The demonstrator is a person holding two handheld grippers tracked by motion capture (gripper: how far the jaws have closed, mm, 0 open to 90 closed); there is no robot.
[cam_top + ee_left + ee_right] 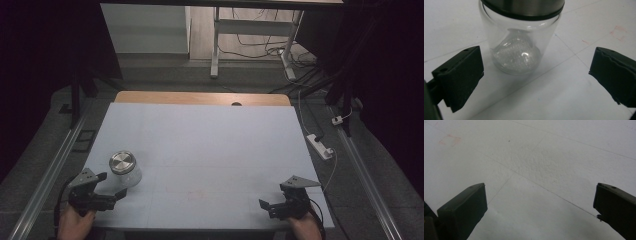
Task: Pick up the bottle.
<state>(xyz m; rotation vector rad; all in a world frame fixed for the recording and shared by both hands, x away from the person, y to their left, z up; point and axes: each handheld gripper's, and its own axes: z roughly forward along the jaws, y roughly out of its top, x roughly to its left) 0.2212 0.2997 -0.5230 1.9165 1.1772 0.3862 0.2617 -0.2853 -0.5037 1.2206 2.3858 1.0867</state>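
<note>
A clear glass jar (125, 171) with a round metal lid (122, 161) stands upright on the white table mat (200, 150) at the front left. In the left gripper view the jar (520, 42) rises just beyond the jaws, its dimpled base resting on the mat. My left gripper (112, 187) is open, right beside the jar on its near side, with the jar a little ahead of the jaws and apart from them. At the front right my right gripper (266, 206) is open over bare mat (536, 170), holding nothing.
A wooden strip (200, 98) runs along the mat's far edge. A white power strip (320, 146) and cables lie on the floor to the right. A white desk frame (250, 35) stands beyond the table. Metal rails (50, 175) flank both sides.
</note>
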